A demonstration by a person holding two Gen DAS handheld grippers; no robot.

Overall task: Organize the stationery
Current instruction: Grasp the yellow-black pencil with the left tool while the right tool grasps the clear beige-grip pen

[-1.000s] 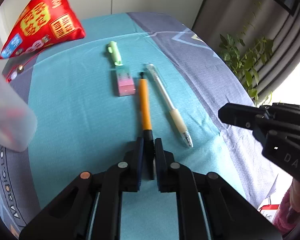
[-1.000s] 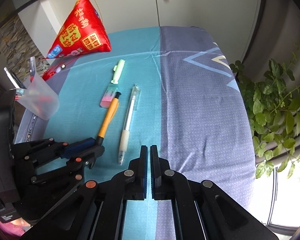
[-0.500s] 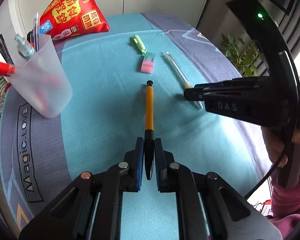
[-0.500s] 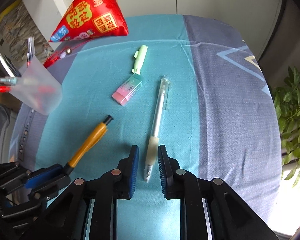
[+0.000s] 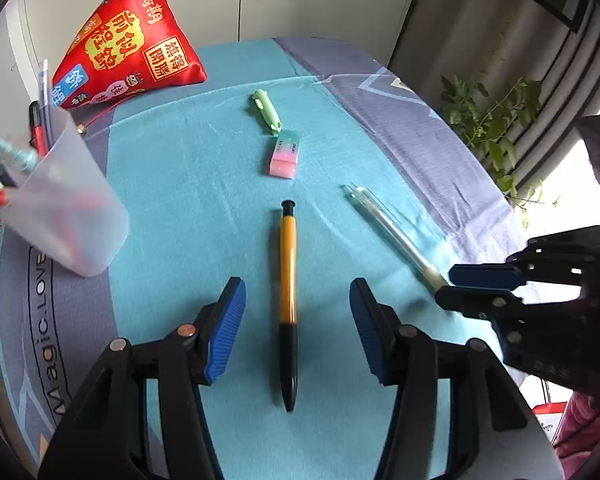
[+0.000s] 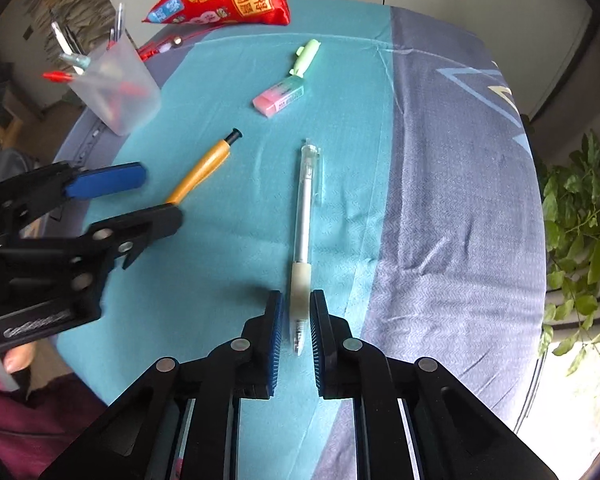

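Teal and grey-blue cloth is spread over the tabletop [image 5: 172,184], and on it the stationery is laid out; a red printed pouch [image 5: 130,42] is propped at the far edge. A frosted plastic cup [image 5: 66,216], already stocked with a few pens, is seen at the left side, and it is judged to be where the loose items are meant to go.

Between cup and cloth seam, four loose items are spread. An orange pen [image 5: 288,276] with a black grip lies flat on the cloth, directly between the blue pads of the left hand-held gripper [image 5: 298,324]; its jaws are opening and stand well clear of the pen on both sides, so nothing is held there. To the right, a clear pen [image 6: 306,216] with a pale rubber grip lies lengthwise, and its grip section is straddled by the right hand-held gripper [image 6: 296,322], whose jaws are closing; slivers of space can be made out beside the barrel, so a firm clamp is not yet judged to be made. Farther off, a pink and green eraser [image 5: 285,154] and a small green clip-like piece [image 5: 266,110] rest just beside each other, untouched.

The step in hand is judged to be the pick-up of the clear pen. Next, the squeeze would need to be finished squarely on the rubber grip, the pen lifted level, carried across to the cup and tipped upright so it can be dropped in tip first
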